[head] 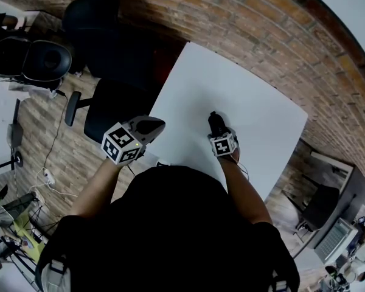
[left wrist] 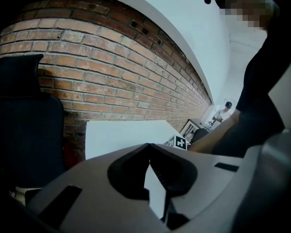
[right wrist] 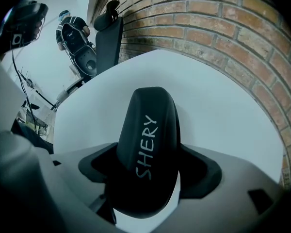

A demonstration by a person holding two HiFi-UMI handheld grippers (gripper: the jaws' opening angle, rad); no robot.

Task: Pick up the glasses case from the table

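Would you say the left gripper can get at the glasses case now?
Probably, partly: bare table lies between them, but the right gripper grips the glasses case, leaving only its far end free.

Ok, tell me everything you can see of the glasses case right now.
The glasses case is a black, smooth, hard-looking shell, oblong with a rounded end, with pale lettering reading SHERY along its length. It sits clamped between the jaws of the right gripper, one jaw against each long side, its rounded end sticking out past them toward the brick wall. The white table lies beneath it; whether the case rests on it or is lifted clear cannot be told.
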